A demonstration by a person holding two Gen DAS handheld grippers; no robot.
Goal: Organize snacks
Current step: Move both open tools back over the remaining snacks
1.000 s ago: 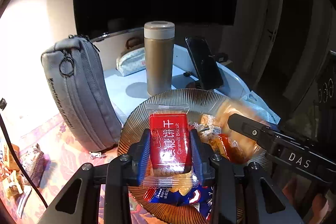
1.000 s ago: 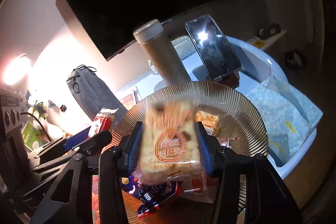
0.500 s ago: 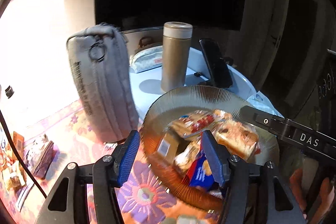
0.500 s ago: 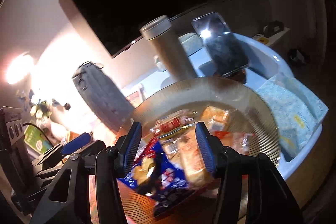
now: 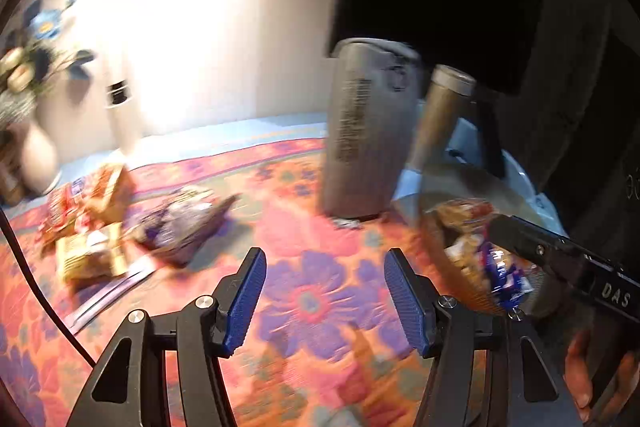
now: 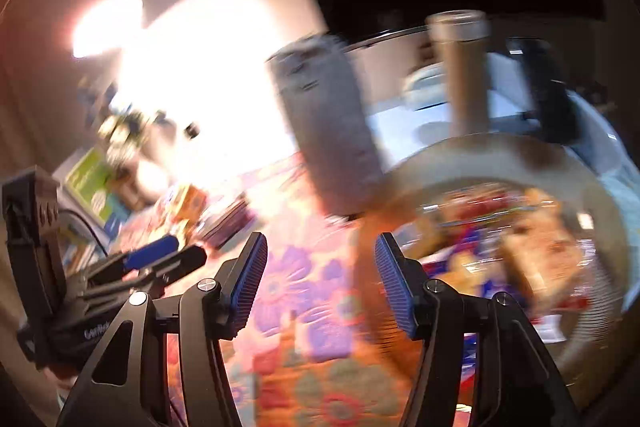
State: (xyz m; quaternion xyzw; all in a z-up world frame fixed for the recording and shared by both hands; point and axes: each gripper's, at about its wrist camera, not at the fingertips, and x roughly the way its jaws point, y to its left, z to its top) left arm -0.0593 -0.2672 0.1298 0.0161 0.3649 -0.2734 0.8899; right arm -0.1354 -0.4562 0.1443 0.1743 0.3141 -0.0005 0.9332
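Both views are blurred by motion. My left gripper (image 5: 324, 291) is open and empty above the flowered cloth (image 5: 308, 303). My right gripper (image 6: 318, 279) is open and empty beside the ribbed glass plate's left rim (image 6: 472, 155). The plate holds several snack packets (image 6: 532, 251), among them a blue one; it shows at the right of the left wrist view (image 5: 436, 187). Loose snack packets (image 5: 92, 223) and a purple packet (image 5: 176, 227) lie on the cloth at the left.
A grey pouch (image 5: 364, 131) stands upright behind the plate, with a bronze flask (image 5: 436, 123) and a phone on a stand (image 6: 548, 95) on a pale blue tray beyond. A vase of flowers (image 5: 28, 115) stands far left. A dark screen fills the back.
Both grippers let go of their packets, the red biscuit one and the pale one, over the plate. Both have since swung left, away from the plate, toward the loose snacks.
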